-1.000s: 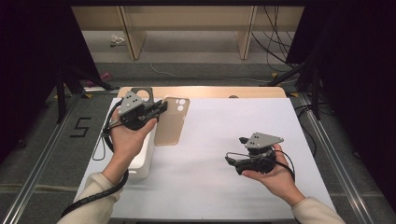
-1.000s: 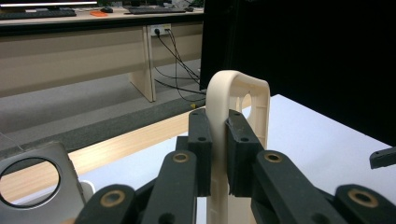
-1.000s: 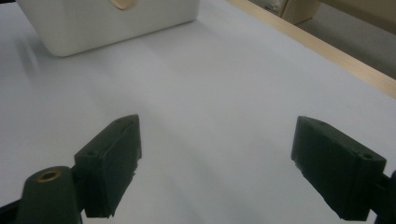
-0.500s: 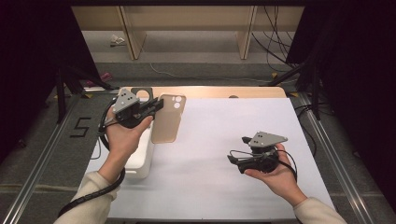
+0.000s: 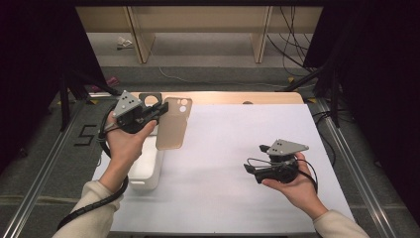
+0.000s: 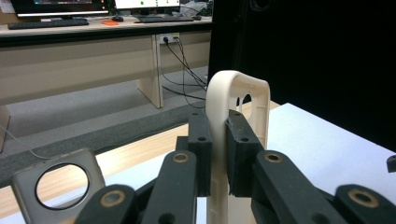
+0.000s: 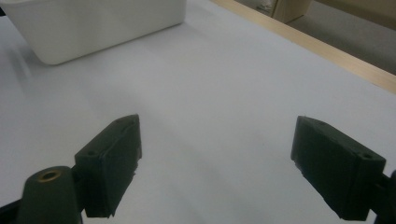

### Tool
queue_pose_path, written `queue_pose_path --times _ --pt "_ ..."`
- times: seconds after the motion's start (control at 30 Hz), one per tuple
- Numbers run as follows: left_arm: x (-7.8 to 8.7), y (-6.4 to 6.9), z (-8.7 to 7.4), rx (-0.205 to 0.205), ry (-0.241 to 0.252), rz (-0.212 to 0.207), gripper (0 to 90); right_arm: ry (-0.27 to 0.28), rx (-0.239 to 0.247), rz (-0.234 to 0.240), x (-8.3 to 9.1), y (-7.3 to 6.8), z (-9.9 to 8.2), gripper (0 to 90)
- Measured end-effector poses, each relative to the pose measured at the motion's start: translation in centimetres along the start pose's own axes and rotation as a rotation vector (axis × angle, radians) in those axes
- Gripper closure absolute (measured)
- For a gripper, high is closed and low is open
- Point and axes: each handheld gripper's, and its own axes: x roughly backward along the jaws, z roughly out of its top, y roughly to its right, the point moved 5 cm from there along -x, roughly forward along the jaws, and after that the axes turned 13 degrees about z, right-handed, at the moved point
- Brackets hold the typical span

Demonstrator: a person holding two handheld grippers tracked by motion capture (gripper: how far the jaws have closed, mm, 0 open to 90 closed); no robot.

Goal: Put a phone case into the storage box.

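The left claw [image 5: 157,110] was pinching a thin beige plastic phone case [image 5: 172,124] by its long edge, and the case hung in the air over the far left part of the white-covered bench [image 5: 223,173]. From above, the case lay roughly flat, its camera cut-outs toward the far end and its other end pointing back toward the person. In the left gripper view the case [image 6: 236,121] stood edge-on between the two black pads, which pressed on it from both sides, with the rounded corner and the two holes rising clear above them.

A second phone case, dark grey with a large round opening [image 5: 150,99], lay on the bench's wooden far edge just behind the left claw; it also showed low at the left in the left gripper view [image 6: 56,184]. Beneath the person's left hand [image 5: 124,146] sat a white rectangular plastic bin [image 5: 148,171], near the bench's left side, and the held case hung just beyond its far end.

The right claw [image 5: 250,170] was held low over the right half of the bench, well apart from the case, pointing toward the left. Its jaws stood spread wide with nothing between them, bare white bench beneath [image 7: 219,140] and the white bin [image 7: 93,28] farther off.
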Motion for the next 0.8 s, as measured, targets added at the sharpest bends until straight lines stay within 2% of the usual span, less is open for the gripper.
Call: queue_pose_path --times 0.8 --pt "0.5 -2.7 0.4 0.013 0.006 0.043 81.9 0.01 -0.02 -0.008 0.4 0.4 -0.2 17.1"
